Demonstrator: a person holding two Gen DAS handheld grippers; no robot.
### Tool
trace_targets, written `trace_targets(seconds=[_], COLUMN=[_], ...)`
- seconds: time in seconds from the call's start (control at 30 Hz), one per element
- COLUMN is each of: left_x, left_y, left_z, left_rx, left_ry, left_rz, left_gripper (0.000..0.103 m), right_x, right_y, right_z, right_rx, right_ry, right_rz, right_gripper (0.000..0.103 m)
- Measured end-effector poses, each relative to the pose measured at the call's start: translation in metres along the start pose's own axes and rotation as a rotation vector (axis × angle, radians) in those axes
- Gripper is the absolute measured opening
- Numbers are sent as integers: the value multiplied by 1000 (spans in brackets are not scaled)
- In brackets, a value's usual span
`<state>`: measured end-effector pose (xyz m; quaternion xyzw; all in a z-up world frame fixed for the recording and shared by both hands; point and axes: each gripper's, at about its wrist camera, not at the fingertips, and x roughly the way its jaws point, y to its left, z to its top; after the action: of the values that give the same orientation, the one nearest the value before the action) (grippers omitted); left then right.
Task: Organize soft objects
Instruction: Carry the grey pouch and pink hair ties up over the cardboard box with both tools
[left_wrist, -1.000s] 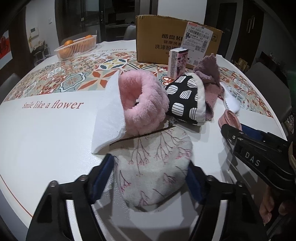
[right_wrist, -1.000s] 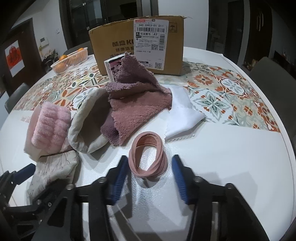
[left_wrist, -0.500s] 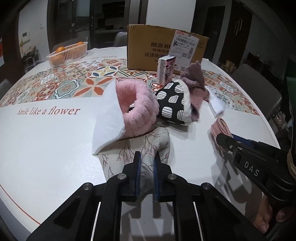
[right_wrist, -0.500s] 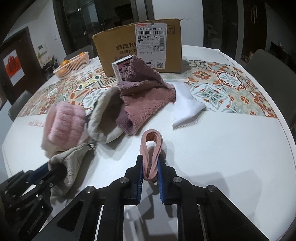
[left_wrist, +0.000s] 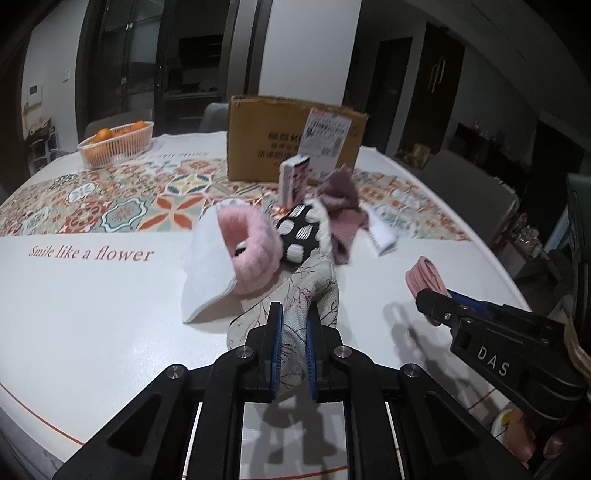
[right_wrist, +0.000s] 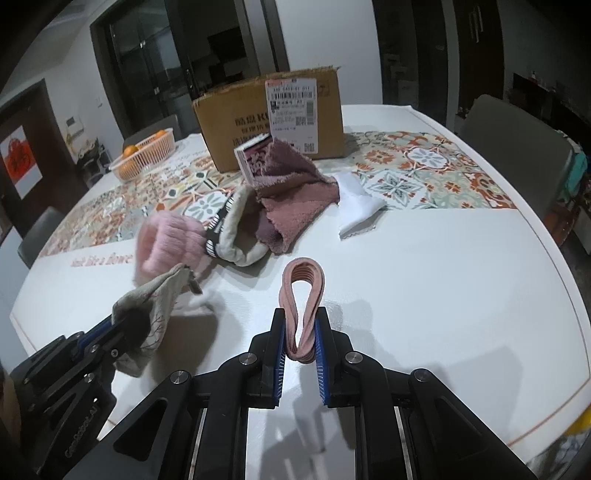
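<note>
My left gripper (left_wrist: 293, 325) is shut on a beige floral cloth pouch (left_wrist: 317, 288), lifted off the white table (left_wrist: 92, 314); the same pouch (right_wrist: 147, 302) hangs from it in the right wrist view. My right gripper (right_wrist: 299, 332) is shut on a bundle of pink elastic hair bands (right_wrist: 303, 291), squeezed into a narrow loop and also seen at the right in the left wrist view as hair bands (left_wrist: 424, 275). Behind lie a fluffy pink headband (left_wrist: 251, 243), a white cloth (left_wrist: 207, 266), a black-and-white spotted pouch (left_wrist: 299, 236) and a mauve towel (right_wrist: 291, 188).
A cardboard box (left_wrist: 291, 140) stands at the back with a small carton (left_wrist: 293, 177) in front of it. A basket of oranges (left_wrist: 114, 146) sits far left. A white cloth scrap (right_wrist: 354, 210) lies right of the towel. A chair (right_wrist: 517, 147) stands beyond the right edge.
Both grippers went from open to shut, the left on the floral pouch and the right on the hair bands. Both have since risen, lifting pouch and bands off the table.
</note>
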<state>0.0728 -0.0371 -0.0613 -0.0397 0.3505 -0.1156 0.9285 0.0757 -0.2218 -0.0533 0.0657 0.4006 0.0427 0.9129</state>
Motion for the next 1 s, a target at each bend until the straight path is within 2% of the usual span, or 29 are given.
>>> trace_targets(seconds=[0.37,1.0], left_x=[-30,-34], left_y=[-2,2], left_z=[33,98], left_rx=[18,85], left_ry=[-124,-297], left_rz=[-37,-2], left_gripper=[12,12], right_x=[-39,-47], right_y=[15,25], right_z=[18,73], right_rx=[-9,-6], right_ry=[-128,-263], right_rz=[29,62], right_gripper=[16,16])
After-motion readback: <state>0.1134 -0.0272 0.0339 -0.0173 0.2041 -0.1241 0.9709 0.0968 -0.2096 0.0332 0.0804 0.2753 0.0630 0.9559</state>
